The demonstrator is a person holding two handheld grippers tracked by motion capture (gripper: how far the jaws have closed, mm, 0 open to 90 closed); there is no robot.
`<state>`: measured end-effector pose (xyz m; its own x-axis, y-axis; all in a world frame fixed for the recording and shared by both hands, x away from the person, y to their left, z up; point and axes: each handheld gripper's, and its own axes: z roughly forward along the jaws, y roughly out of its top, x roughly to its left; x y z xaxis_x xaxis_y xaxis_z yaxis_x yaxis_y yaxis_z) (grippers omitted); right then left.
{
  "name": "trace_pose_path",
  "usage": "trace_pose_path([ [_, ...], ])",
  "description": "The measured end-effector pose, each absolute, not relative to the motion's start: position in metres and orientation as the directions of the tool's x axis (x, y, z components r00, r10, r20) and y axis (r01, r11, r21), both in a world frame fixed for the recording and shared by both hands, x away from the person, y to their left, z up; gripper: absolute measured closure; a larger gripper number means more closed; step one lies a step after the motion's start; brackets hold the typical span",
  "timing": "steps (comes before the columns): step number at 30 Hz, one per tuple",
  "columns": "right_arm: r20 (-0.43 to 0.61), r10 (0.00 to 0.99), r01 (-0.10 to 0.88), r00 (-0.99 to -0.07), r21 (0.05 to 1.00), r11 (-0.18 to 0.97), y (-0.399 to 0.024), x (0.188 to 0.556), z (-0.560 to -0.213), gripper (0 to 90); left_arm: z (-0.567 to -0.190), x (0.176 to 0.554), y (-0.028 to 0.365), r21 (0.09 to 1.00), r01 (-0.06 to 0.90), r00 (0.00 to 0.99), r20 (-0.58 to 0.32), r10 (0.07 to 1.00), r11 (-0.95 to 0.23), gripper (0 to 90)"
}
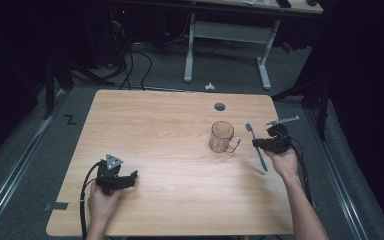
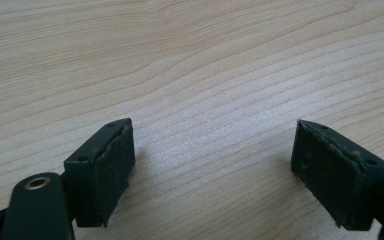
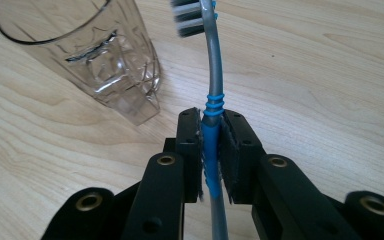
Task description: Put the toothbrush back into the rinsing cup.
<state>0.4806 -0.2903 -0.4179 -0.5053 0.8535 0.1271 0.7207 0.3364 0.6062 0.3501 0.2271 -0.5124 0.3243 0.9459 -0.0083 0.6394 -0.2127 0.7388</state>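
High view: left gripper (image 1: 130, 176) low over the bare near-left bench (image 1: 170, 150), fingers (image 2: 102, 170) spread wide, nothing between them. Right of centre, a clear glass mug (image 1: 222, 137) stands upright, handle toward the right. Just beside it, right gripper (image 1: 256, 143) has fingers (image 3: 190, 150) pinching a blue-grey toothbrush (image 1: 256, 145) at mid-handle, apparently lifted, bristle end away from the person.

A wooden bench (image 1: 155, 130) carries a clear glass mug (image 1: 222, 137) right of centre. Just beside it, the right gripper (image 1: 258, 143) has its jaws closed on a blue toothbrush (image 1: 256, 145). The left gripper (image 1: 130, 177) rests near the front edge, well apart, jaws spread.
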Motion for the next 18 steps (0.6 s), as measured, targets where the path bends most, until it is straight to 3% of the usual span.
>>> trace_pose_path([
  [18, 0.195, 0.788, 0.652, -0.584, 0.692, 0.311, -0.279, 0.450, -0.411, 79.8, -0.512, 0.350, 0.227, 0.739, 0.639, 0.326, -0.008, 0.945, -0.214, 18.2],
])
